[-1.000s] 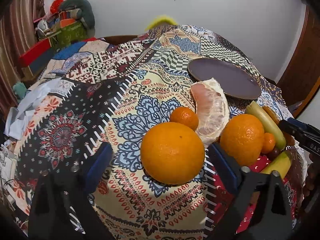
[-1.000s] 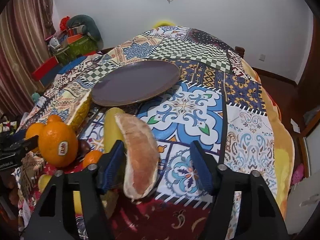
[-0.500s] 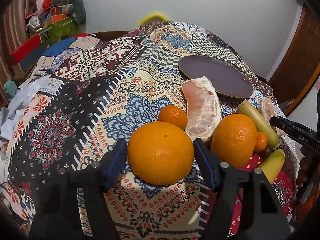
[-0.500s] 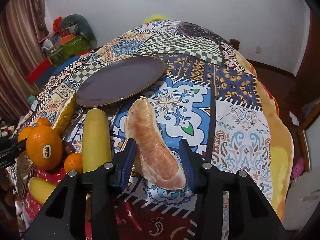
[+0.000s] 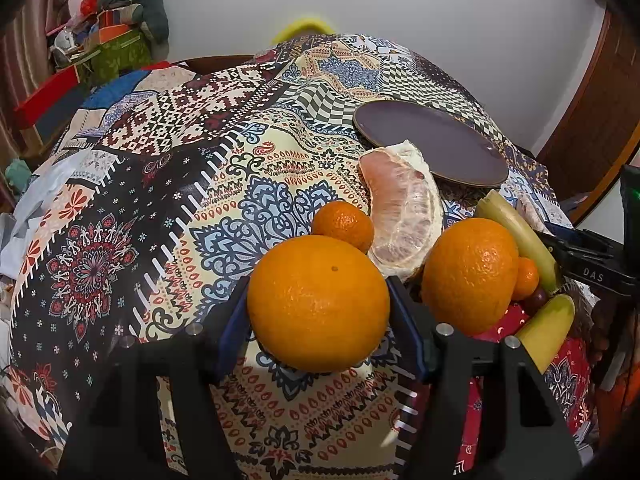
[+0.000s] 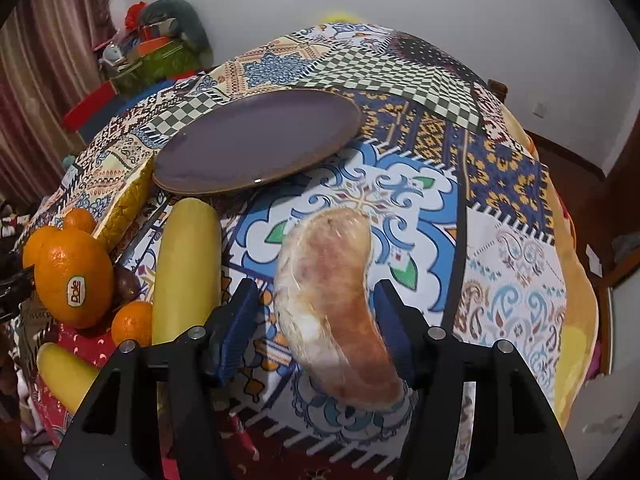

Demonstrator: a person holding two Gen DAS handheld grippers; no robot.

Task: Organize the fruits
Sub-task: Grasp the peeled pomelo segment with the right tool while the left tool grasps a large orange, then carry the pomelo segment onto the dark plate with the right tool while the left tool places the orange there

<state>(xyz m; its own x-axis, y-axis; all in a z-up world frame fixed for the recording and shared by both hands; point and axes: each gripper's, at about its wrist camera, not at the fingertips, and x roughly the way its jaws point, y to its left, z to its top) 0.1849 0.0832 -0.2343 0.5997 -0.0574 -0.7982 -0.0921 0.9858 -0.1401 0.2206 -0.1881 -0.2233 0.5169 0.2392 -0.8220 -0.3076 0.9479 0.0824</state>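
My left gripper (image 5: pixel 320 312) has its jaws closing on a large orange (image 5: pixel 318 304), and both blue pads touch its sides. A second large orange (image 5: pixel 470 276), a small mandarin (image 5: pixel 343 224) and a peeled pomelo segment (image 5: pixel 404 216) lie just beyond. In the right wrist view another pomelo segment (image 6: pixel 332 300) lies on the cloth between the pads of my right gripper (image 6: pixel 316 304). Its jaws are opening, with a gap at the left pad. The empty purple plate (image 6: pixel 256 148) sits further back.
A long yellow-green fruit (image 6: pixel 186 272), an orange with a sticker (image 6: pixel 74 276), a small mandarin (image 6: pixel 132 322) and a dark round fruit (image 6: pixel 126 284) crowd the left of the right wrist view. The patterned tablecloth (image 5: pixel 132 208) drops off at the table edges. Clutter stands by the far-left wall.
The left jaws have closed from wide apart onto the large orange. The right gripper moved over the pomelo segment, narrowed around it, then widened again.
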